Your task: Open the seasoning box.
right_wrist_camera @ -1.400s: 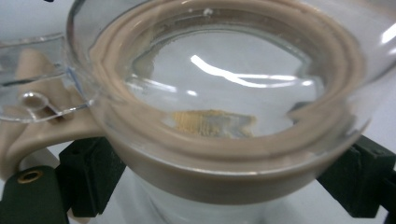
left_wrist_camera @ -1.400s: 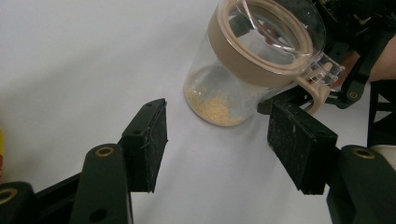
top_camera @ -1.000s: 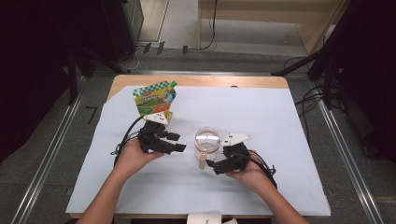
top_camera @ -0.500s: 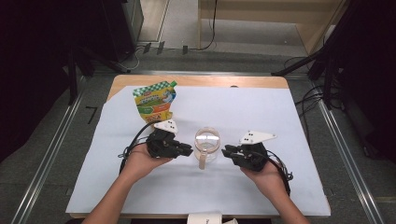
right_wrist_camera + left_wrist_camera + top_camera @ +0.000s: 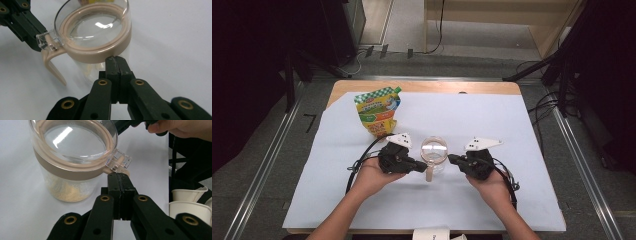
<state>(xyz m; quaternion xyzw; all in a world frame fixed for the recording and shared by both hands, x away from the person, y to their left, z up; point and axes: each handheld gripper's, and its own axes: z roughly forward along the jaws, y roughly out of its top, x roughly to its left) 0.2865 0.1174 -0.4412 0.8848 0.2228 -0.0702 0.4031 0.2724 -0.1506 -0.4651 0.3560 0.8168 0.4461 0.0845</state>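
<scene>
Both hand-held grippers, left (image 5: pixel 422 166) and right (image 5: pixel 452 159), have just closed to empty shut jaws flanking the clear lidded jar (image 5: pixel 434 152) mid-worktop (image 5: pixel 512 130); a sideways nudge could tip it.

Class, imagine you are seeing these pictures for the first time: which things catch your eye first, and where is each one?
A clear jar with a beige rim and handle stands mid-table on the white sheet, a little pale powder at its bottom. The left claw and right claw flank it, both shut with nothing between their jaws, the left one's tip at the jar's handle. Behind the left claw stands a bright green and yellow pouch.
</scene>
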